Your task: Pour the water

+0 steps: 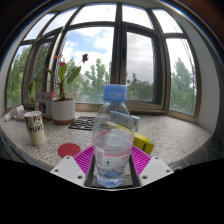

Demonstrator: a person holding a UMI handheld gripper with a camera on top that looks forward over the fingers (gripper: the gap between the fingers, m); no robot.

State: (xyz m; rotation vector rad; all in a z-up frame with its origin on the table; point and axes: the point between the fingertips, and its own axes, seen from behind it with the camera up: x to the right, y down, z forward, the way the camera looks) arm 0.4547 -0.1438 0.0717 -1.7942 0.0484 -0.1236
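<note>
- Between the two fingers of the gripper (113, 170) sits a clear plastic water bottle (113, 140), upright, with a pale blue cap and what looks like a faint printed label round the middle.
- Both purple pads (87, 157) sit right up against the bottle's sides with no gap I can make out, so I'd call it clamped on the bottle.
- Can't really tell if the bottle's base is resting on the countertop (180, 140) or lifted off it, the fingers hide that bit.
- Off to the left and a little further back there's a paper cup (36, 128) with dark lettering on it, standing upright, well apart from the bottle.
- Near the cup, closer to the bottle, a small red round coaster-looking thing (68, 150) lies flat on the counter.
- Behind the cup is a potted plant (63, 98) in a white pot, with a dark flower up on a thin stem.
- Something yellow (143, 142) pokes out just right of the bottle, can't say what it is.
- Beyond all that, a big window (120, 55) with trees and cloudy sky outside.
</note>
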